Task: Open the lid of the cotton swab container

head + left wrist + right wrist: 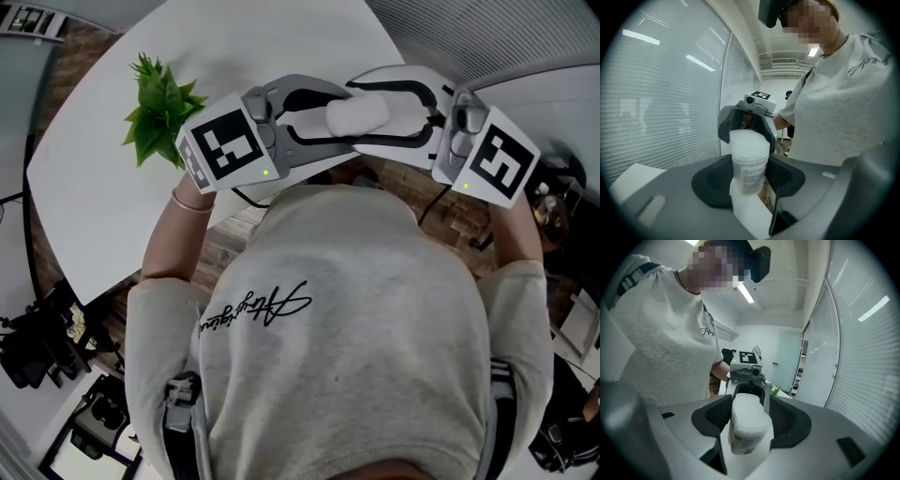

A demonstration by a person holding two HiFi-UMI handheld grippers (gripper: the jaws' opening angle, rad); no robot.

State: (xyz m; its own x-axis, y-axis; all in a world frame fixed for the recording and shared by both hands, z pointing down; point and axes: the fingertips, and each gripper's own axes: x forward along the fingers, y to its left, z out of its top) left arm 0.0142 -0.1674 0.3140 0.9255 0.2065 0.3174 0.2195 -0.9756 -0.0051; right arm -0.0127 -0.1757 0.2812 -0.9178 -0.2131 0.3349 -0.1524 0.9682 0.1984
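Closest, filling the lower half of the head view, is the person's grey sweatshirt point(347, 309). Both elbows are bent, and the left forearm point(173, 234) and right forearm point(525, 234) rise along the left and right sides of the frame. The hands are hidden behind the marker cubes. They hold the two tools in front of the chest, nose to nose near the top centre.

The left gripper point(749, 171) is about half closed. Its dark pads press on the labelled body of the cotton swab container point(356, 114), which is held up clear of the table. The right gripper point(749, 416) faces it from the other side with its jaws spread wide. They sit to either side of the container's top, and no squeeze on it shows. The white lid point(750, 409) is still on.

Beyond them the white table point(112, 216) curves across the upper left. A small green plant point(161, 111) stands on it, near the left gripper's cube.
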